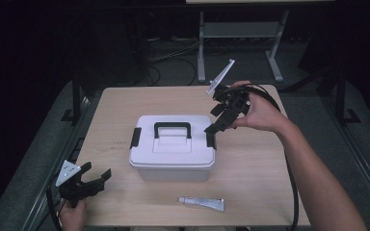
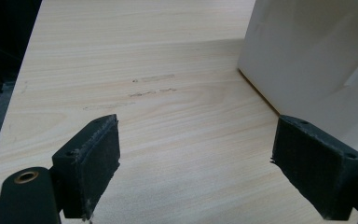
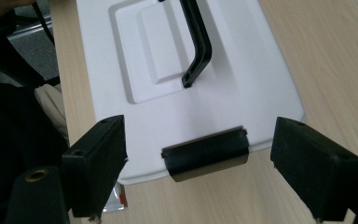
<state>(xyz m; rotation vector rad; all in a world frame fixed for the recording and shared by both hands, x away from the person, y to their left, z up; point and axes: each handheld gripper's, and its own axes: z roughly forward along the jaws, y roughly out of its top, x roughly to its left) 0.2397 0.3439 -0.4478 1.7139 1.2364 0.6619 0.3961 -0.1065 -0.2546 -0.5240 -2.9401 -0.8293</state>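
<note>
**Right tongs lined up on the box's right-hand latch**

I am at the approach step — nothing is gripped yet. My right tongs point(image 1: 215, 126) hang just above the right end of the white storage box point(image 1: 172, 154), jaws spread wide and empty. In the right gripper view the black latch point(image 3: 206, 159) on that end sits squarely between my two pads, a little beyond them, with the lid's black carry handle point(image 3: 196, 39) folded flat farther off. I judge the work in hand to be unclipping this latch so the lid can come off.

The next move calls for a short drop and a slight reach, so that one pad catches the lower lip of the latch, then a pull outward and up. The matching latch on the left end point(image 1: 135, 137) will want the same after it.

My left tongs point(image 1: 98, 179) wait low at the near left corner of the tabletop point(image 1: 260, 163), likewise wide open and holding nothing — the box wall point(image 2: 307, 56) stands just to their right, apart from the pads. The box itself sits mid-tabletop, lid shut, with a small white tube point(image 1: 201, 203) lying near its front, close to the near edge.
</note>
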